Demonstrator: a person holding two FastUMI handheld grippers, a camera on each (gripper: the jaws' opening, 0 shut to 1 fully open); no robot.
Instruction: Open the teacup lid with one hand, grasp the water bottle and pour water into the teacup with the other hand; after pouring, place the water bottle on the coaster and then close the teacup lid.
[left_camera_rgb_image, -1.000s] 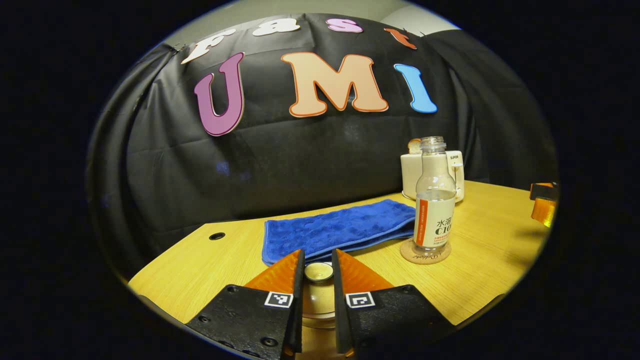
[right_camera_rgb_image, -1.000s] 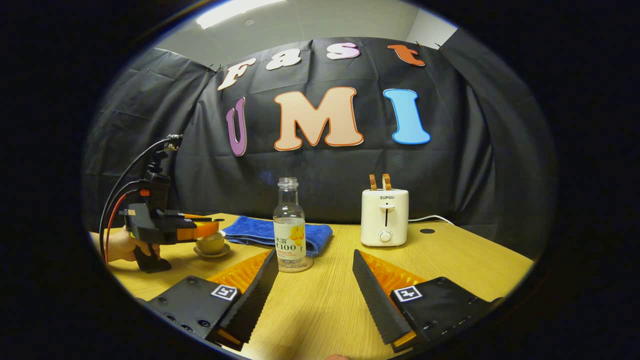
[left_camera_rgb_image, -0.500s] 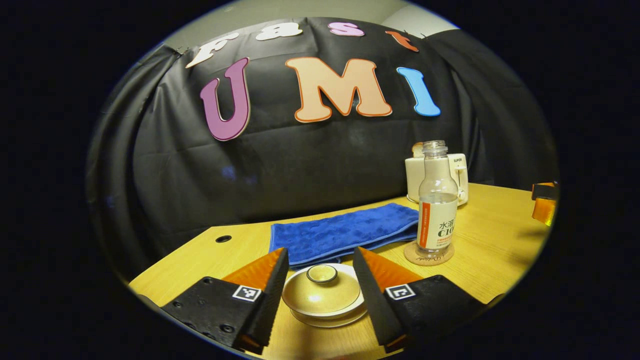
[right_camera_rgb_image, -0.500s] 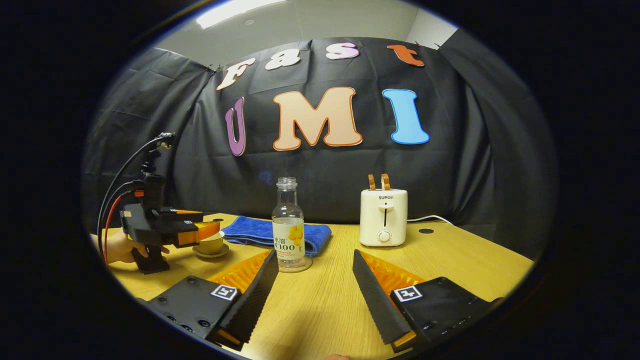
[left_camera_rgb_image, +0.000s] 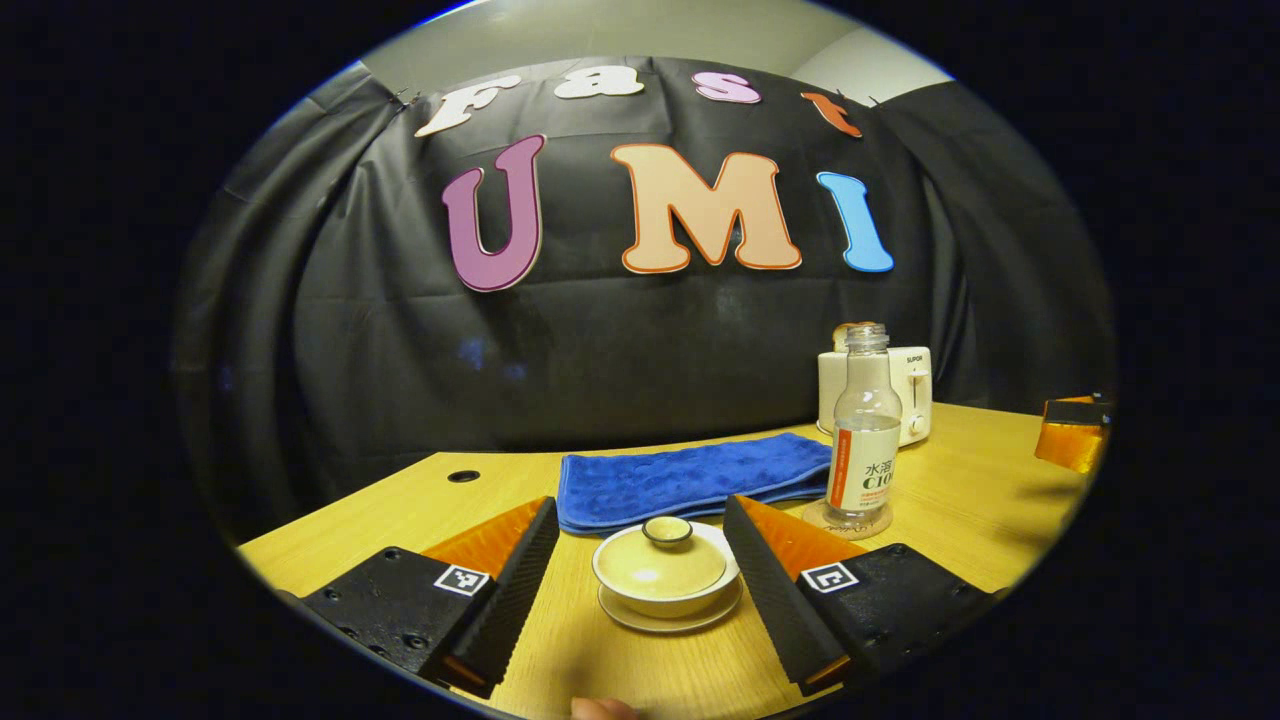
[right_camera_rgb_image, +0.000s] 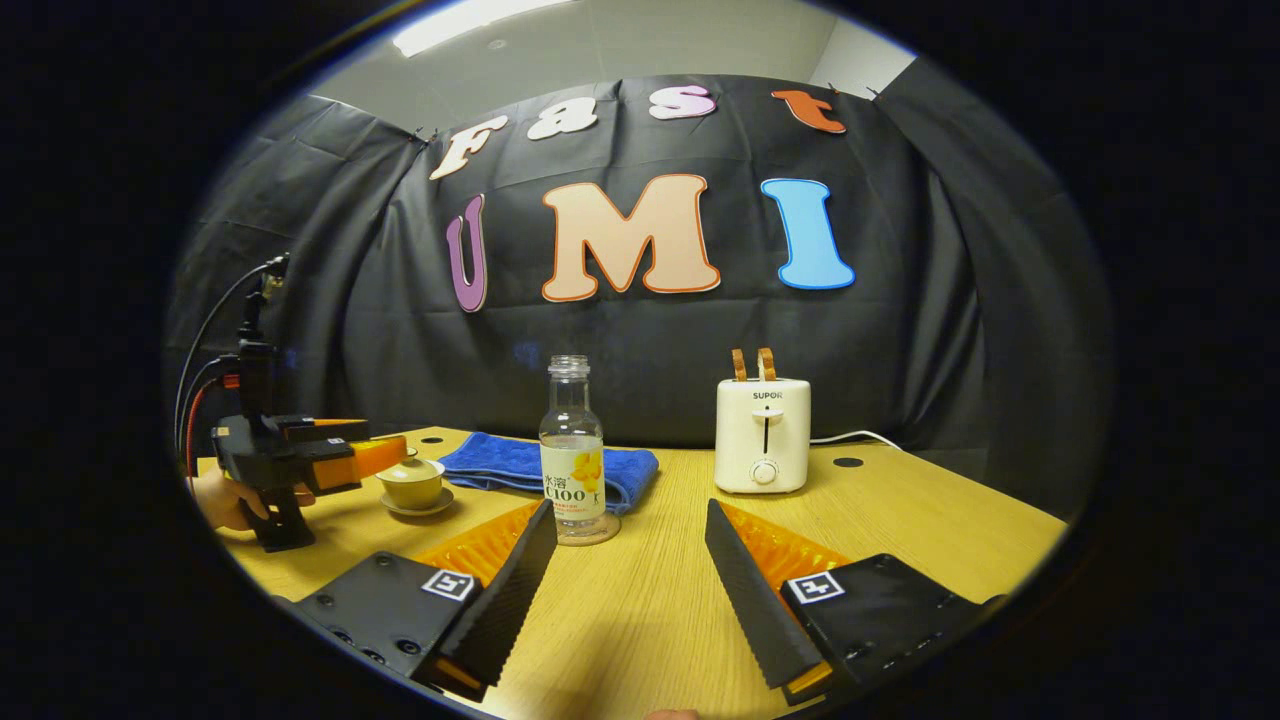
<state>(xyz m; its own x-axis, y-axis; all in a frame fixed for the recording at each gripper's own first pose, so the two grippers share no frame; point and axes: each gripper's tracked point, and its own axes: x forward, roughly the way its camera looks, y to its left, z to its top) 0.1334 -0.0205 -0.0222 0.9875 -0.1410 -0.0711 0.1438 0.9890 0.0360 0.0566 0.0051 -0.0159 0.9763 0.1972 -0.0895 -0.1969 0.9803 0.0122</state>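
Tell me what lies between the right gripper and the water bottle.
Bare tabletop. In the right gripper view, the right gripper stands open, short of the water bottle, which stands on its coaster; just wood grain shows between them.

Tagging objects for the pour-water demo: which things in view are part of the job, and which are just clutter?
Job:
lidded tan ceramic teacup on its saucer
clear plastic water bottle, uncapped
round cork coaster under the bottle
left gripper, open
right gripper, open

Clutter:
folded blue towel
cream toaster
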